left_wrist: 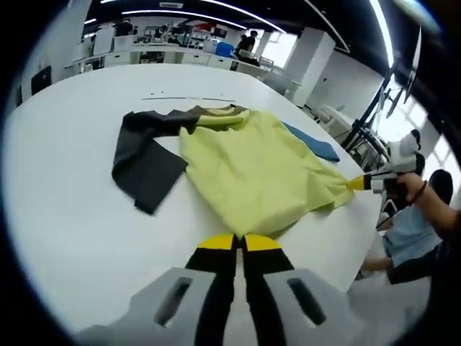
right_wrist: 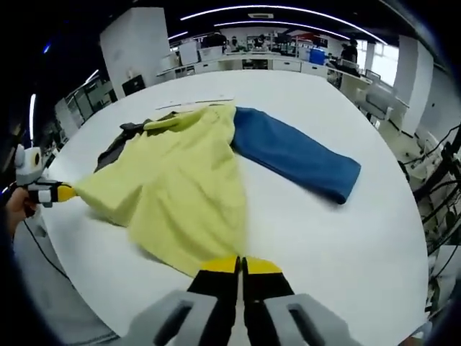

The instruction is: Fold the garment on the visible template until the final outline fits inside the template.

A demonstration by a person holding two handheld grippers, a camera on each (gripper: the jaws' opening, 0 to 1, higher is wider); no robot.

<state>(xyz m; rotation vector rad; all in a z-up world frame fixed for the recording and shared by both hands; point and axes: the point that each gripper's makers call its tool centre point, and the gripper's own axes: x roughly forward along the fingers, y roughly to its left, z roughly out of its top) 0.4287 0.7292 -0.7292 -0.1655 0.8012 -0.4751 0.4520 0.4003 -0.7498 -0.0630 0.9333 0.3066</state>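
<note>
An open office with desks lies beyond the white table [left_wrist: 65,216]. The template cannot be made out. The garment [left_wrist: 252,169] — yellow body, dark sleeve [left_wrist: 148,155], blue sleeve [right_wrist: 295,155] — lies spread flat mid-table. Left gripper [left_wrist: 239,241] and right gripper [right_wrist: 240,264] each pinch a hem corner, jaws pressed together.

One garment [left_wrist: 252,169] lies on one white surface [left_wrist: 65,216]; it has one yellow-green body, one dark grey sleeve [left_wrist: 144,162] and one blue sleeve [right_wrist: 295,155]; two sleeves in all. Two tools are counted: the left tool [left_wrist: 239,241] and the right tool [right_wrist: 241,265], each with two jaws tipped in yellow, four yellow tips altogether. One hand [left_wrist: 412,186] shows at the surface's edge; two faint lines [left_wrist: 184,97] mark the far surface.
</note>
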